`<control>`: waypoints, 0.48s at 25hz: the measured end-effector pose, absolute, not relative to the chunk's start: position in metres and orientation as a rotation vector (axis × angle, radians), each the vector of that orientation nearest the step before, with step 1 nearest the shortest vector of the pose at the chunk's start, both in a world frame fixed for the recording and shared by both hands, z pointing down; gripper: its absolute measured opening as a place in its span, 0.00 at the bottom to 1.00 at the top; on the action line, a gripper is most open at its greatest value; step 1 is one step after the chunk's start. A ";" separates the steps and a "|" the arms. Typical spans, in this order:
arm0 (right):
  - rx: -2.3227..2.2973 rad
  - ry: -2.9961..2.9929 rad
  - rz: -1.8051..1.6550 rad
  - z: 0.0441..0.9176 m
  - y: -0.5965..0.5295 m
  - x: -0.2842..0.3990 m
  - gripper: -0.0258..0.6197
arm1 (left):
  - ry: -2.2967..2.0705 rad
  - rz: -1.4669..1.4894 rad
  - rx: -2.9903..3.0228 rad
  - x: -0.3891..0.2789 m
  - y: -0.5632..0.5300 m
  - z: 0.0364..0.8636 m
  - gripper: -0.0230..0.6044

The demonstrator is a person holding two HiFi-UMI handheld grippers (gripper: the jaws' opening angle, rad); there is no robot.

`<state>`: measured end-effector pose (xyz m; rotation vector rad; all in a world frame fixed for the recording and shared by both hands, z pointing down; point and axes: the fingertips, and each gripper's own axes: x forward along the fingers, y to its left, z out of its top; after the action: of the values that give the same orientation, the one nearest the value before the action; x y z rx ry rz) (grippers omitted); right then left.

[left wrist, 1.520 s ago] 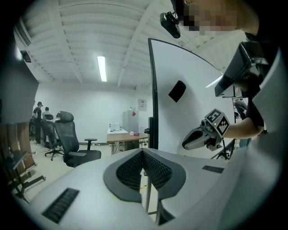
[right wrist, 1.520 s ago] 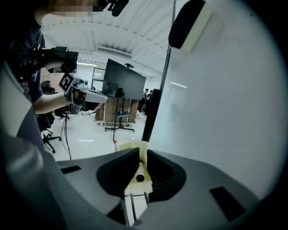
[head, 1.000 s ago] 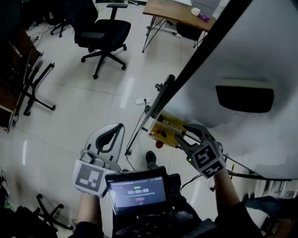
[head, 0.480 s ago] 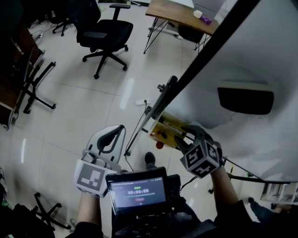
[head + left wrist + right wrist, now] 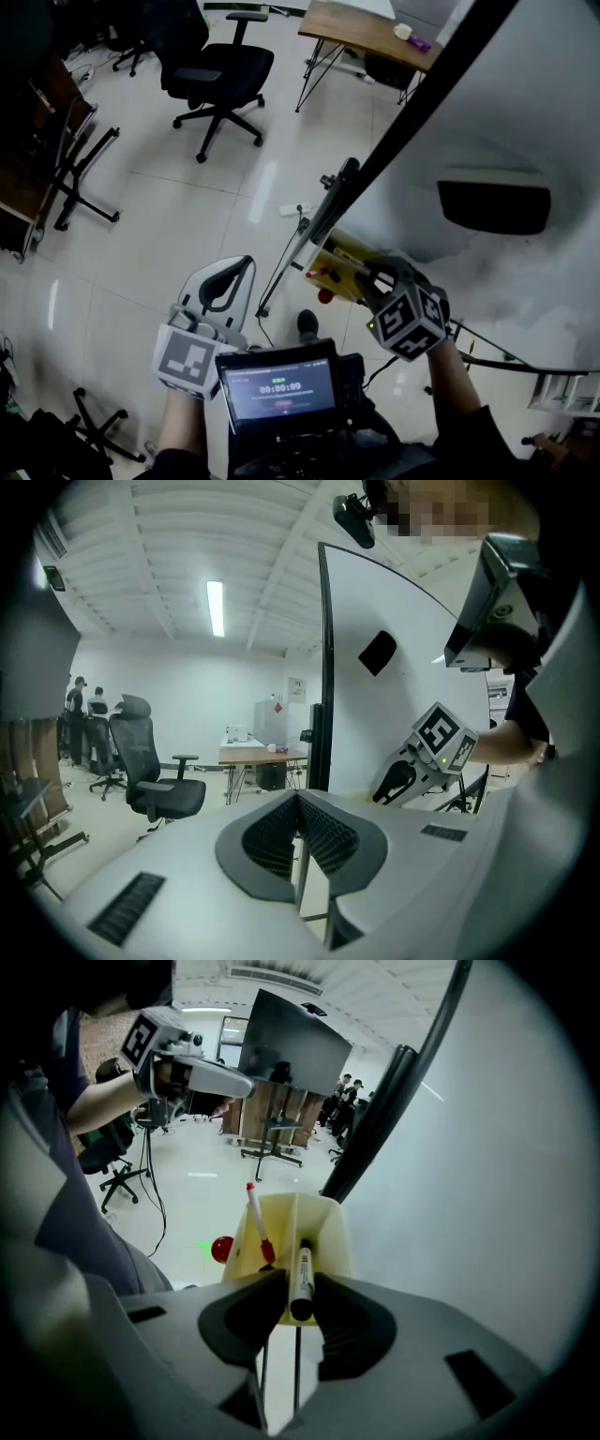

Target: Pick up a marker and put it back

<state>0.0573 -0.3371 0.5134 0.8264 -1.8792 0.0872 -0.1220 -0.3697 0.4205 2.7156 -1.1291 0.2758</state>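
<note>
Left gripper [image 5: 296, 799]: we held it near level over the floor, its jaws together with nothing between them.
Pen [image 5: 258, 1220]: red-capped, it leaned in the holder's left compartment.
Holder [image 5: 328, 1232]: yellow, it sat beside the dark frame of the whiteboard [image 5: 469, 1166].
Marker [image 5: 303, 1279]: black, it stood in the holder's right compartment, between our right pads.
Right gripper [image 5: 300, 1299]: we pointed it down at the holder; its jaws had just been closing and pressed the marker from both sides.

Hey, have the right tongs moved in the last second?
Yes, barely: the right tongs stay at the yellow holder but have rolled in place; their jaws have just been closing onto the black marker.
</note>
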 end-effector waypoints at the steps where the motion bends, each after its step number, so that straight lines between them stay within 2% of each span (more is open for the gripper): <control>1: 0.838 -1.898 0.100 0.512 -0.336 0.057 0.21 | -1.130 0.277 2.714 -0.122 -0.370 0.420 0.04; 4: 0.852 -1.999 0.113 0.498 -0.335 0.047 0.19 | -1.128 0.278 2.715 -0.122 -0.371 0.420 0.04; 6: 0.832 -2.069 0.106 0.486 -0.334 0.036 0.05 | -1.124 0.281 2.714 -0.121 -0.373 0.420 0.04; 12: 0.893 -1.988 -0.046 0.485 -0.343 0.045 0.07 | -1.116 0.281 2.716 -0.119 -0.376 0.418 0.04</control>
<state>0.0448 -0.3427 0.4849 0.8931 -1.9877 -0.0464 -0.1187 -0.3758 0.4184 2.7161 -1.1161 0.2807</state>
